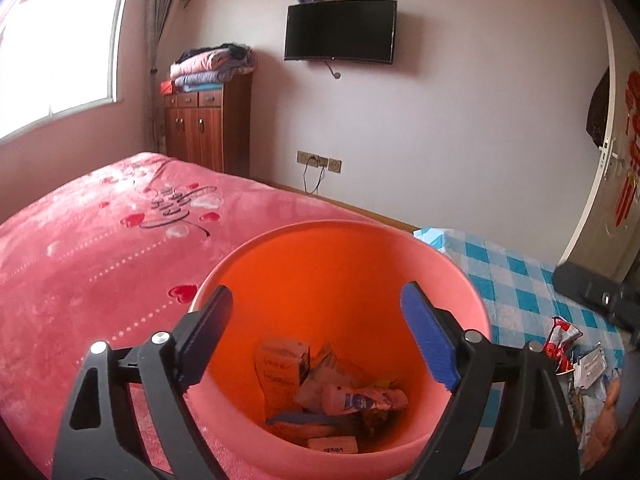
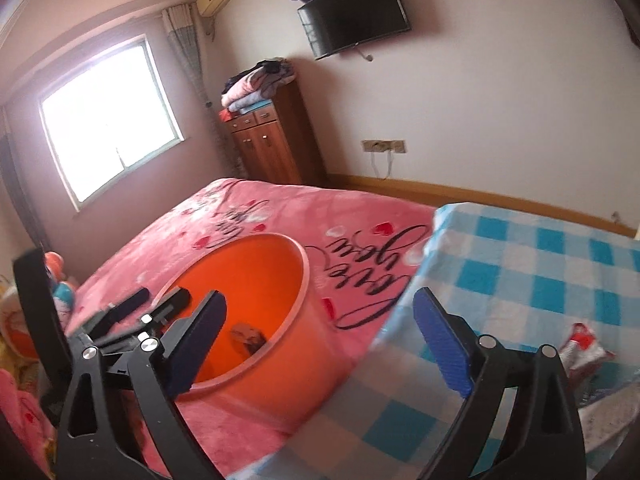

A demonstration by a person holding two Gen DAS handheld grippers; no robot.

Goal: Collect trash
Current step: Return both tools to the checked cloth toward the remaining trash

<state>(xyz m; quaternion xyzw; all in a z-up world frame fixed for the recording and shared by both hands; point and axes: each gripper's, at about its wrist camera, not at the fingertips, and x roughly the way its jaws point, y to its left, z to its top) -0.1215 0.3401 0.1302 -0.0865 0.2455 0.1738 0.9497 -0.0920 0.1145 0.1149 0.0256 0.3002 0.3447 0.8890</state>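
An orange-pink bin (image 1: 280,272) stands on the pink bed. Inside lie a carton (image 1: 280,368), a pink wrapper (image 1: 360,398) and other trash. My left gripper (image 1: 316,340) is open and empty, its jaws spread over the bin's mouth. In the right wrist view the bin (image 2: 280,352) sits left of centre, with the left gripper (image 2: 152,308) at its near-left rim. My right gripper (image 2: 320,344) is open and empty, hovering where the bed meets the blue checked cloth (image 2: 520,264). A red-white wrapper (image 2: 582,346) lies on that cloth at the right; it also shows in the left wrist view (image 1: 560,340) with more wrappers (image 1: 588,372).
The pink blanket (image 1: 100,248) covers the bed. A wooden cabinet (image 1: 204,124) with folded blankets stands by the far wall. A TV (image 1: 340,30) hangs above. A door (image 1: 608,160) is at the right. Soft toys (image 2: 60,288) lie at the bed's left.
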